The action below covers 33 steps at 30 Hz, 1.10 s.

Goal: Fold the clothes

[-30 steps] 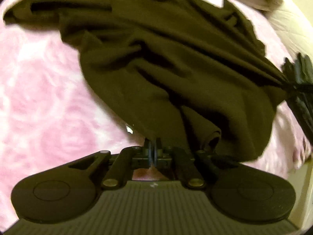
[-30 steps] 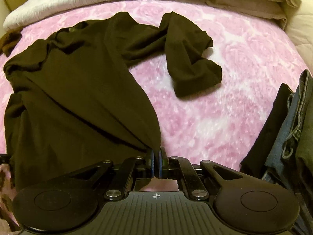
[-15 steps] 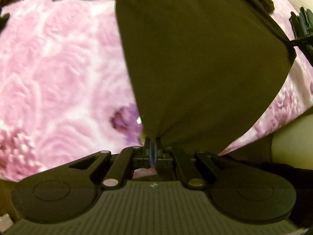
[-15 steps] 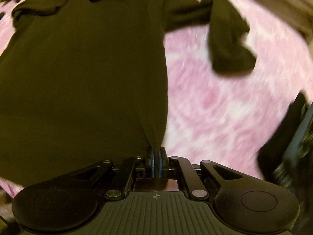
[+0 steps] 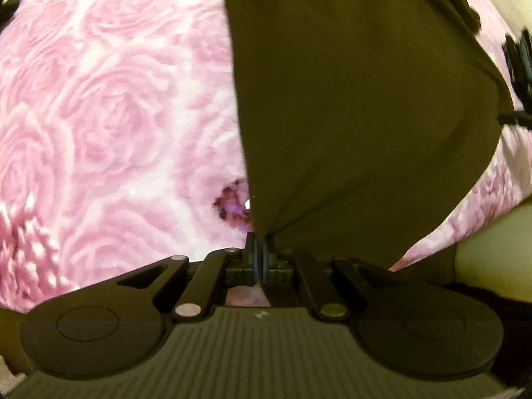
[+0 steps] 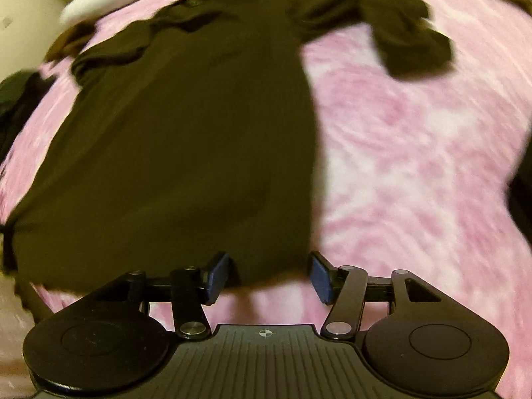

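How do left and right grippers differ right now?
The left gripper is shut, pinching the dark garment's corner; the right gripper is opening, blue pads clear of the hem lying between them. The left view is sharp; the right is blurred. Both point down over the pink rose blanket.

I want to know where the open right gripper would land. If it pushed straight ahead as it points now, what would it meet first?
Most likely the hem of the dark garment, lying between the opening right gripper pads, on the pink blanket.
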### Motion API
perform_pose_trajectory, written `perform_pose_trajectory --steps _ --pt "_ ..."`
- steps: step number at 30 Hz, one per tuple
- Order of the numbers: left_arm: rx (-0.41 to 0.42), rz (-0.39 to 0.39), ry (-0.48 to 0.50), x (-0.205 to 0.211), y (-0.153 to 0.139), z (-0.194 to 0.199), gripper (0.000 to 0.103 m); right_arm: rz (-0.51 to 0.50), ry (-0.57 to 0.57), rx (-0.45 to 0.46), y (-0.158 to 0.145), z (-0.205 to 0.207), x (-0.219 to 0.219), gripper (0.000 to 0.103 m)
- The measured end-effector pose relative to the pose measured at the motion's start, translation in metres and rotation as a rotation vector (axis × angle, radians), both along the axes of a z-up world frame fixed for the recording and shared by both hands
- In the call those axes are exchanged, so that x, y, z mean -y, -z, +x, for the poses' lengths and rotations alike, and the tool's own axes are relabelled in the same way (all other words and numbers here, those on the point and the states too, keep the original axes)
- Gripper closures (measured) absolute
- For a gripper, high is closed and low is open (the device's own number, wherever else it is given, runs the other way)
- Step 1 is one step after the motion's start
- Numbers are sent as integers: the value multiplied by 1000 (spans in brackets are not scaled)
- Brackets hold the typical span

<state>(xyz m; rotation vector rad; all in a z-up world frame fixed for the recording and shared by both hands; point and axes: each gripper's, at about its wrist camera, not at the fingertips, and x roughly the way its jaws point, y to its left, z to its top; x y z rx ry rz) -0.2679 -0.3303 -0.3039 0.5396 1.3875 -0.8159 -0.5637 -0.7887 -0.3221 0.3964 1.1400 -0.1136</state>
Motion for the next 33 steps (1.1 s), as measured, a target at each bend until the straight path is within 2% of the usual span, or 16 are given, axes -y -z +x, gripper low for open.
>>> perform_pose_trajectory --steps 1,2,3,7,9,13,16,19,21,25,28,30,33 --pt "7 -2 8 2 -4 1 102 14 -18 9 2 4 -1 51" --pt "14 -11 10 2 -10 4 102 40 -32 9 0 7 1 86" --pt "28 -26 2 2 -19 8 102 75 -47 2 -3 10 4 93" --pt "71 -66 -8 1 -59 19 102 196 -67 -25 -28 13 20 94" --pt "59 -57 23 4 -74 14 102 220 -80 -91 -51 13 28 94" --pt "-23 40 116 9 -62 -13 101 277 -90 -180 -78 10 37 94" --pt "-35 145 121 8 -32 -26 102 222 -108 -271 -58 22 33 92" --pt "-3 233 148 2 -20 -30 101 61 -145 -396 -26 35 22 85" --pt "17 243 134 -3 -23 -23 99 -45 -153 -443 -17 40 20 83" --pt "97 194 75 4 -43 7 94 -59 -94 -376 -27 48 32 82" --pt "184 141 68 23 -64 32 83 -111 -85 -291 -42 70 40 77" --pt "236 100 84 39 -69 53 73 -147 -88 -234 -52 91 43 72" --pt "305 49 134 69 -68 89 66 -210 -92 -166 -64 131 45 59"
